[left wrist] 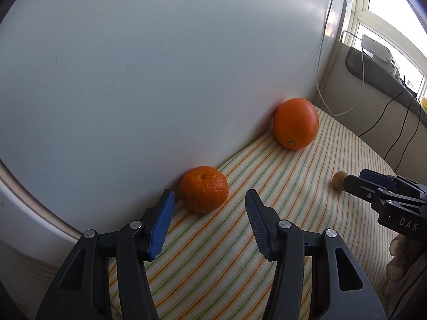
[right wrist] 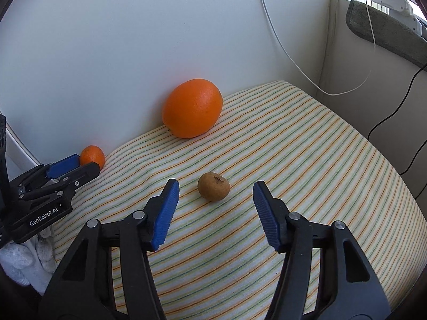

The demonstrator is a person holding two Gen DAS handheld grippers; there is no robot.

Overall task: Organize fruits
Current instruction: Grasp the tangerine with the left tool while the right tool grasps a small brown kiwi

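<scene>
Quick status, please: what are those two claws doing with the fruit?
Left gripper open around small orange. Right gripper open around brown fruit. Neither gripped. Nothing in the way.

White lettering "GenRobot.AI" stands on the black body of the left gripper (right wrist: 80, 165), at about eight o'clock in the right wrist view. On the black body of the right gripper (left wrist: 349, 181), at about four o'clock in the left wrist view, only the white letters "DAS" can be read, cut off by the edge.
</scene>
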